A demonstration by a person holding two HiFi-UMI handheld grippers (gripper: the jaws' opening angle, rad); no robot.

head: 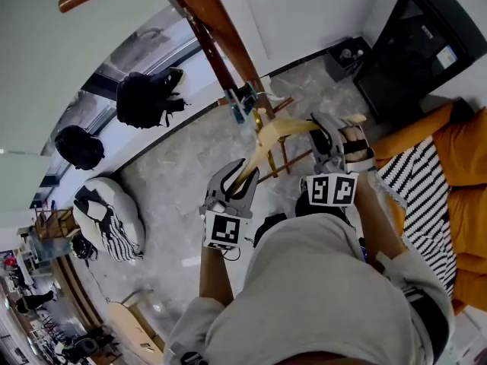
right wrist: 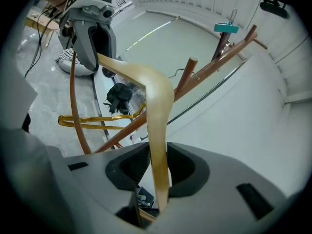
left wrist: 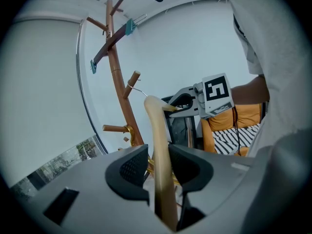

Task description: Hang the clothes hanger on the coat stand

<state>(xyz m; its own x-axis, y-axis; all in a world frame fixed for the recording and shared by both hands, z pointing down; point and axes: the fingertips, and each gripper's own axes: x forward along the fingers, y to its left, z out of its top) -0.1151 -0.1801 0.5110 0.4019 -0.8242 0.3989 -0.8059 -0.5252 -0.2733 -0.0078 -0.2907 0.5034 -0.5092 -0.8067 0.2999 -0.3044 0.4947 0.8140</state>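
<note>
Left gripper view: the left gripper (left wrist: 157, 167) has its jaws slack around one arm of the pale curved wooden clothes hanger (left wrist: 158, 140) — the right gripper (right wrist: 158, 167) clamps the other arm. The wire hook (left wrist: 139, 90) sits just beside a peg (left wrist: 132, 81) of the brown wooden coat stand (left wrist: 120, 94) — settle it over before the right lets go.

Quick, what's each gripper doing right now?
Left gripper: open, wooden hanger between its jaws.
Right gripper: closed on the wooden hanger.
</note>
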